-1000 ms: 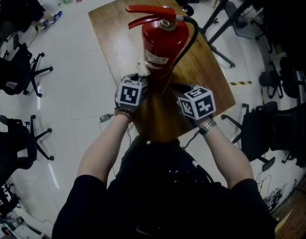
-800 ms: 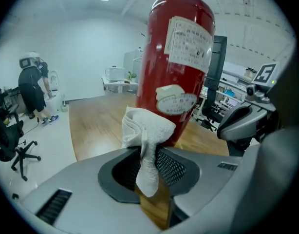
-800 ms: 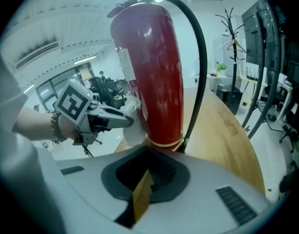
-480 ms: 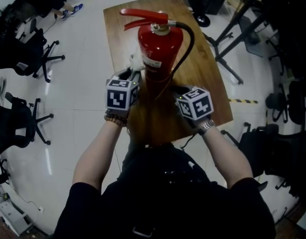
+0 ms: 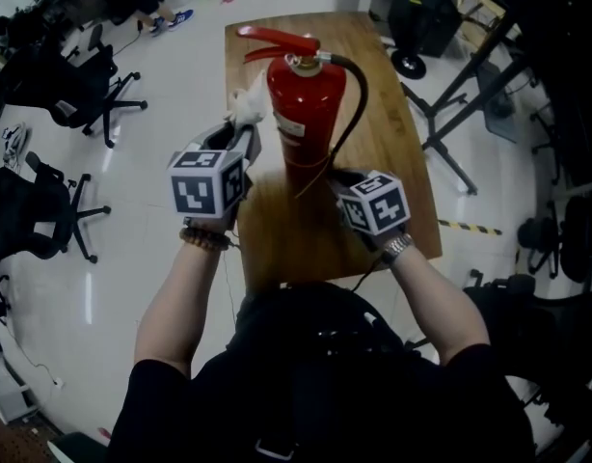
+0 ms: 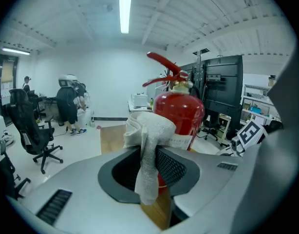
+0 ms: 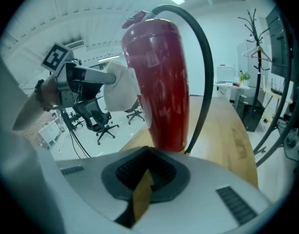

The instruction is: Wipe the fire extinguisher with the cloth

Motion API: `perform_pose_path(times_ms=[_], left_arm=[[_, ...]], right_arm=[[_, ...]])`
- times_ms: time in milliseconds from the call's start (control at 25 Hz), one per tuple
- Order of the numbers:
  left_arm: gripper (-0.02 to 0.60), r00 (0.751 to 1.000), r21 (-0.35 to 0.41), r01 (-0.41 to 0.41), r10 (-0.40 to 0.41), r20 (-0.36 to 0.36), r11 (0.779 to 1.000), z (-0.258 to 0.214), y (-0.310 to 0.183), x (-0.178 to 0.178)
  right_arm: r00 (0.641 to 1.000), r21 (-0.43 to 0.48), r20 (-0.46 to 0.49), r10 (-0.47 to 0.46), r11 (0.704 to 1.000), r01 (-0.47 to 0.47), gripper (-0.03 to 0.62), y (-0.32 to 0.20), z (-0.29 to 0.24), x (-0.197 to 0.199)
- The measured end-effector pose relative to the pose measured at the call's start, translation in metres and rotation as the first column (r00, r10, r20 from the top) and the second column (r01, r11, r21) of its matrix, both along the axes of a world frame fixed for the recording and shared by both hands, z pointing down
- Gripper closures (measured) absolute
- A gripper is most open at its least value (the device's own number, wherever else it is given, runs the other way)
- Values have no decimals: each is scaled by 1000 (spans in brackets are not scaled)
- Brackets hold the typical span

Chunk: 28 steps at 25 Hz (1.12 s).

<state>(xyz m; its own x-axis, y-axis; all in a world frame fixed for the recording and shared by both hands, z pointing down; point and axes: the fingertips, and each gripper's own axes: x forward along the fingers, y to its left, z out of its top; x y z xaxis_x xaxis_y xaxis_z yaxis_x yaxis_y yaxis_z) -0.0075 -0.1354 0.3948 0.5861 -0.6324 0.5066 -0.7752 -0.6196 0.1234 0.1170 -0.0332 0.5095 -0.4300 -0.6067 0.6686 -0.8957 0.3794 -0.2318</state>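
Observation:
A red fire extinguisher (image 5: pixel 306 114) stands upright on a wooden table (image 5: pixel 392 162), with its black hose (image 5: pixel 359 95) curving down its right side. My left gripper (image 5: pixel 244 128) is shut on a white cloth (image 5: pixel 246 102) and holds it against the upper left of the cylinder. In the left gripper view the cloth (image 6: pixel 148 140) hangs between the jaws in front of the extinguisher (image 6: pixel 183 116). My right gripper (image 5: pixel 340 177) is low beside the cylinder's base, shut and empty. In the right gripper view the extinguisher (image 7: pixel 159 82) rises just ahead of the right gripper (image 7: pixel 145 173), with the cloth (image 7: pixel 121 87) at its left.
Black office chairs (image 5: pixel 89 75) stand on the white floor left of the table, another chair (image 5: pixel 31 210) nearer. Dark stand legs (image 5: pixel 455 114) and equipment crowd the right side. A person (image 6: pixel 69 106) stands far off in the room.
My left gripper has risen with the cloth along the extinguisher's left side, from near the base to the upper body. The right gripper has stayed near the base.

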Motion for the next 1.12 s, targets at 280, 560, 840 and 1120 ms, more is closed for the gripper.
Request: perform_pose_path(times_ms=[280, 560, 840, 1120], left_arm=[[491, 999, 59, 5, -3, -40, 998, -45, 27, 13], [491, 998, 103, -29, 34, -44, 994, -67, 38, 44], [491, 998, 85, -64, 63, 16, 994, -49, 38, 66], [491, 997, 23, -55, 54, 54, 998, -18, 40, 65]], right_arm=[[999, 30, 6, -50, 998, 50, 571, 9, -11, 2], [998, 50, 14, -69, 996, 68, 571, 14, -14, 3], [997, 36, 17, -72, 997, 72, 571, 19, -10, 8], [996, 14, 21, -86, 996, 86, 571, 24, 3, 8]])
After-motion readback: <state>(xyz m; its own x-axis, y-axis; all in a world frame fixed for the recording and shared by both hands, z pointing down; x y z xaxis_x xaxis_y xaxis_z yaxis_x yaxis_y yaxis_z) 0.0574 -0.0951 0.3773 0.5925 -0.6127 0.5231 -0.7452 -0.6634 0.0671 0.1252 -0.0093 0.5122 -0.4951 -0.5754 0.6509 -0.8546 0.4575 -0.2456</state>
